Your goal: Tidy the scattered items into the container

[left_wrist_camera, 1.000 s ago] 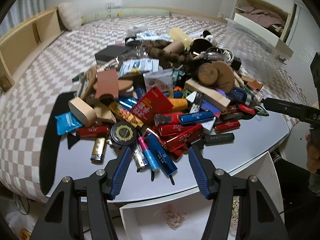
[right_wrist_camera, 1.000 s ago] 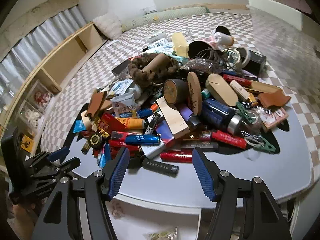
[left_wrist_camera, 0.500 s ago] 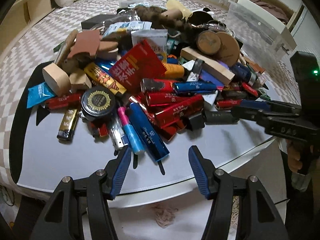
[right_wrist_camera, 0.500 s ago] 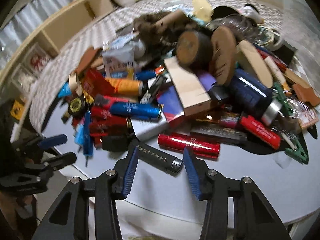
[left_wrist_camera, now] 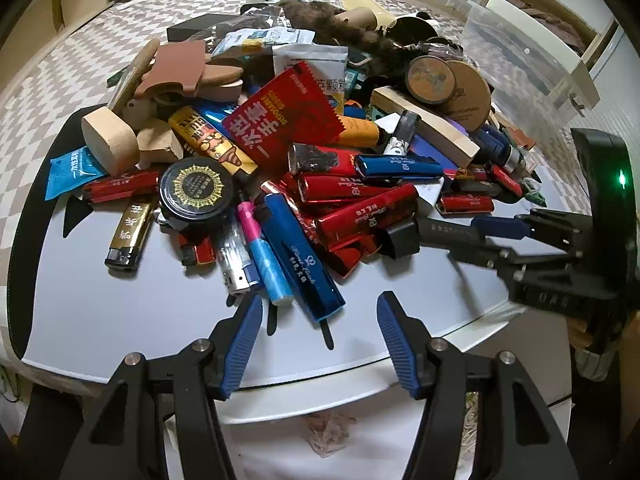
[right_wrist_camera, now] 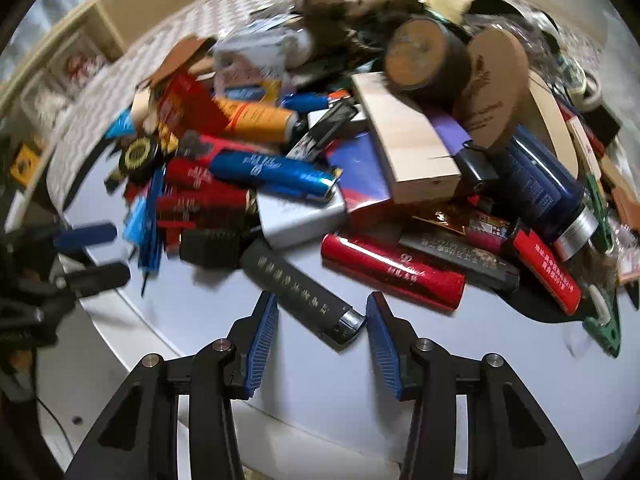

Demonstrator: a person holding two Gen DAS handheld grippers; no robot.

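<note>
Right hand-held gripper point(right_wrist_camera: 320, 322) astride matte blk lighter point(right_wrist_camera: 298, 284), silver-capped end.

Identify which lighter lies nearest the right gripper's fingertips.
The matte black lighter, lying diagonally between the right gripper's open fingers; the red ones sit farther back in the pile.

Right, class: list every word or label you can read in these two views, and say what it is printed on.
"DISPOSABLE": on the red sachet, printed upside down.
"颗粒": on the white pouch.
Too small or blurred to read: the lettering on the blue lighter, the gold lighter, the black round tin and the matt black lighter.
</note>
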